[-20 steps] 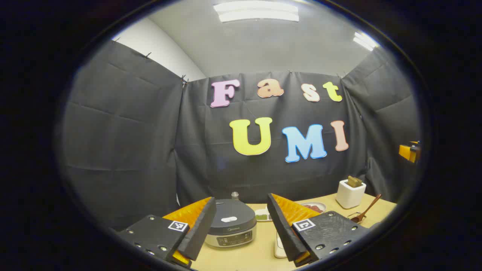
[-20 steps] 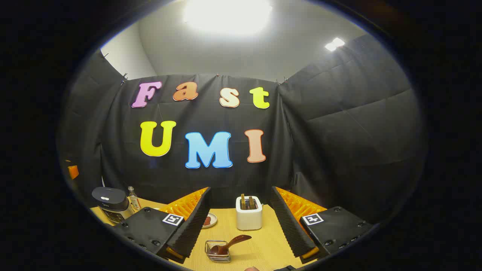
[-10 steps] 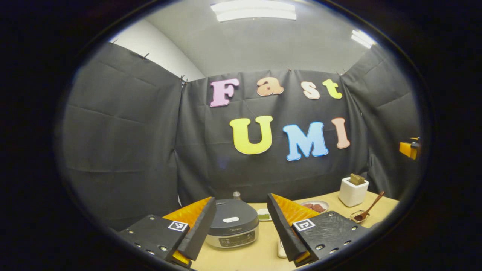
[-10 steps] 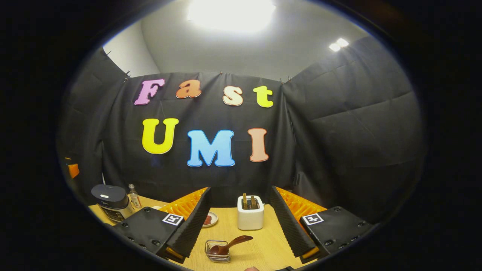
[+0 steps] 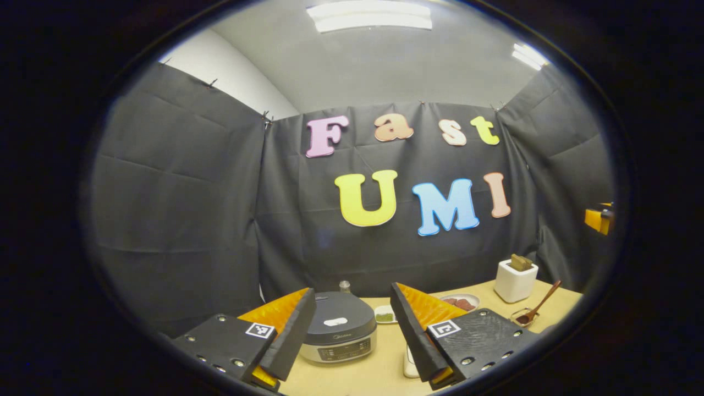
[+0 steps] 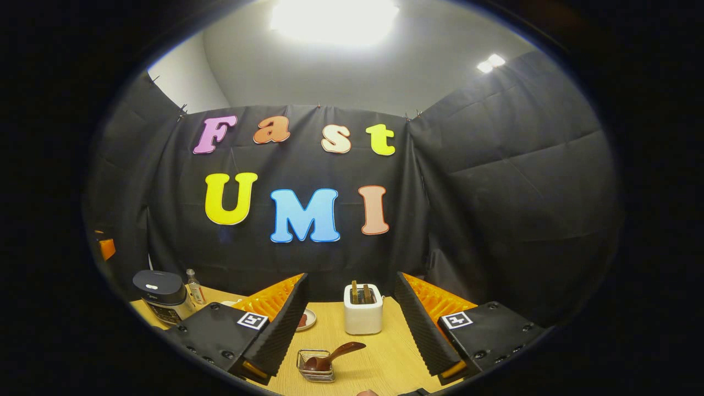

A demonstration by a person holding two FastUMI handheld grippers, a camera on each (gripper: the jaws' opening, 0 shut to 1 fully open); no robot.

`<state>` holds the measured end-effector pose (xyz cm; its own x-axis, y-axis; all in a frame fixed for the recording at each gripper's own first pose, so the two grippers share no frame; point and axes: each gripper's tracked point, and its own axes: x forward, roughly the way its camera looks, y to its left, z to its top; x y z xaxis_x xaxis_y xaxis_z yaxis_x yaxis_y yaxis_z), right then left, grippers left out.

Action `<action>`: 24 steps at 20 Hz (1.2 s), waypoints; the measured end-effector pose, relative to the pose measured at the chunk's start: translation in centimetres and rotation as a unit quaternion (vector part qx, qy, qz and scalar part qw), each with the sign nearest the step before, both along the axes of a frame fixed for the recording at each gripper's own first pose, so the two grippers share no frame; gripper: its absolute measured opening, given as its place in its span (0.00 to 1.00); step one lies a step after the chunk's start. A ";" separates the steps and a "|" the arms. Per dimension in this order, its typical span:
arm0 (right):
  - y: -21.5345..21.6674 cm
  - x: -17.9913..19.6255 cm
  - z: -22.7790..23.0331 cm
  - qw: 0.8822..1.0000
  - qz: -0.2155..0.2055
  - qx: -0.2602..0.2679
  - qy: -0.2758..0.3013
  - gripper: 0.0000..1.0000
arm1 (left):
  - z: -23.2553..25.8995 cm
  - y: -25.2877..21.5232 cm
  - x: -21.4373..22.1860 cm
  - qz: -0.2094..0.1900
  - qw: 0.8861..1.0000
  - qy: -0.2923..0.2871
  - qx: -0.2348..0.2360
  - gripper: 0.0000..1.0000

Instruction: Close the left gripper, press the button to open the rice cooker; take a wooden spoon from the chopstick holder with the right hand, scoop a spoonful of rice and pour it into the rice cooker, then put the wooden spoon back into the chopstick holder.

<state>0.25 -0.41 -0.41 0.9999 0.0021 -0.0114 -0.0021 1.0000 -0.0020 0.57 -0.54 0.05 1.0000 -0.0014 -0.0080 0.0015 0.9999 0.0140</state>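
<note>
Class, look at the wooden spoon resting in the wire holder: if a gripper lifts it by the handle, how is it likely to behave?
The wooden spoon looks rigid, so it probably won't flex. Its handle sticks out slanting above the low wire holder, so a nudge could pivot or tip it out. The handle appears smooth and rounded; it may twist between flat fingers, and the bowl end likely sags downward.

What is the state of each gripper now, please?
Left gripper: open, holding nothing.
Right gripper: open, holding nothing.
</note>
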 end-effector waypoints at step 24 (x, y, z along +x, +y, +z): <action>-2.7 0.3 -1.0 1.000 0.027 0.004 0.008 1.00 | 1.5 -2.3 -0.4 0.022 1.000 -0.007 0.004 0.43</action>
